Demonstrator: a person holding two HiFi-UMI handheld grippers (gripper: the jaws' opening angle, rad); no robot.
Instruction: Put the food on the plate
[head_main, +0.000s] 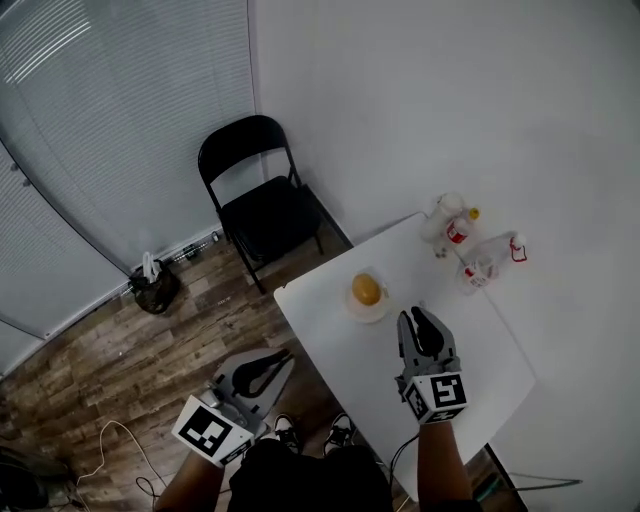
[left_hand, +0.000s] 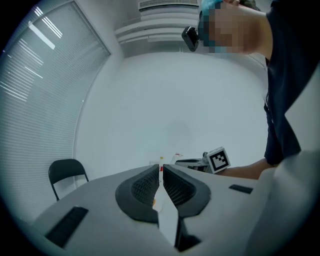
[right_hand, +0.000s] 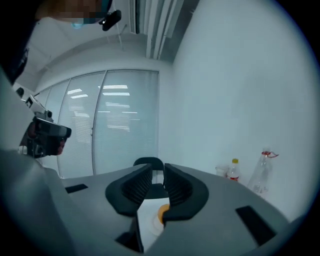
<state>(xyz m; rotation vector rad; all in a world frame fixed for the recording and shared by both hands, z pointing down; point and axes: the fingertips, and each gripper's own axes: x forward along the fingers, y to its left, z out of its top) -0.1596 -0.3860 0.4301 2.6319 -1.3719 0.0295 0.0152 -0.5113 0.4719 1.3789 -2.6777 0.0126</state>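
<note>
1. My right gripper (head_main: 413, 316) hangs over the white table (head_main: 480, 350), lower centre of the head view; its jaws stand a narrow gap apart and grasp nothing.
2. The round orange food (head_main: 366, 290) lies on the small white plate (head_main: 354, 311) at frame centre, just beyond my right jaw tips and apart from them; the right gripper view shows it low between the jaws.
3. My left gripper (head_main: 280, 358) hovers off the table at lower left, above the wooden floor (head_main: 90, 370); its jaws are drawn to a slit, empty.
4. Two bottles (head_main: 458, 232) stand at the table's upper right; a black chair (head_main: 262, 200) sits upper centre.
</note>
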